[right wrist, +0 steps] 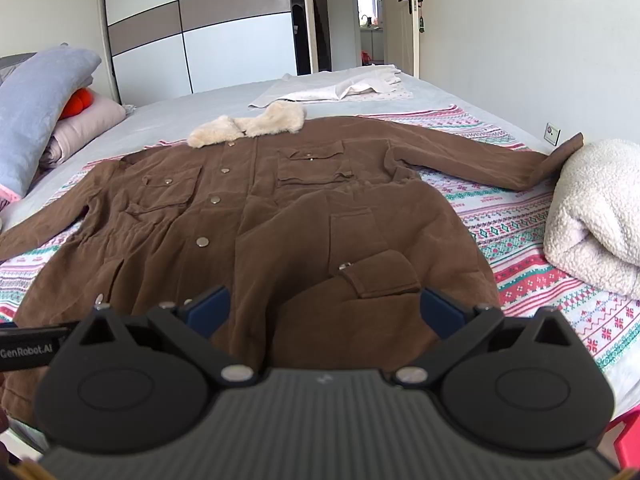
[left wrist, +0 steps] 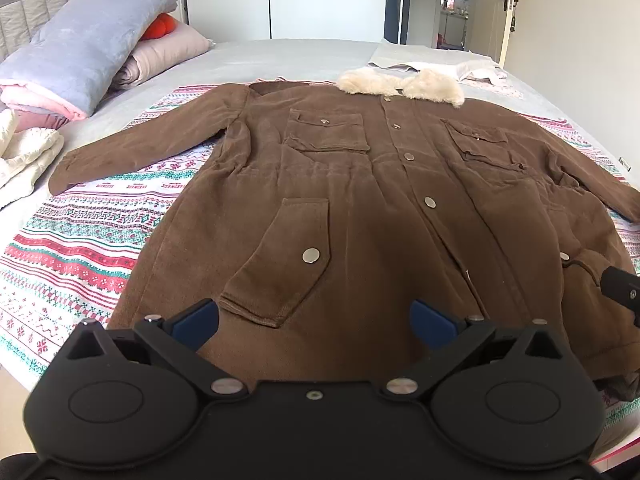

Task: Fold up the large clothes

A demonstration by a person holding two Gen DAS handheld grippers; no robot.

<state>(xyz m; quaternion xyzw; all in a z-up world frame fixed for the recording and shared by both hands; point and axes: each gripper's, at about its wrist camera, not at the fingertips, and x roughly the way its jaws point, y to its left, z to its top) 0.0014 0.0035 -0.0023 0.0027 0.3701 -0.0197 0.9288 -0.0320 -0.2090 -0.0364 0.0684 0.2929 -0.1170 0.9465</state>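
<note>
Bedroom, patterned bedspread [left wrist: 80, 240]; brown coat [left wrist: 360, 184] flat ahead of both wide-open grippers [left wrist: 314, 320] [right wrist: 326, 308], empty; pre-fold, sleeve grab likely next.

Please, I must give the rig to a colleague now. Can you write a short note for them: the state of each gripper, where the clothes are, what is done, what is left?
Left gripper: open, holds nothing, above the coat's hem.
Right gripper: open, holds nothing, also at the hem.
Brown coat: flat on the patterned blanket on the bed, front up, buttoned, both sleeves spread out, fur collar at the far end.
Done: the coat is laid out; no fold yet.
Left: the whole folding. Note the white fleece bundle beside the right sleeve end.
</note>
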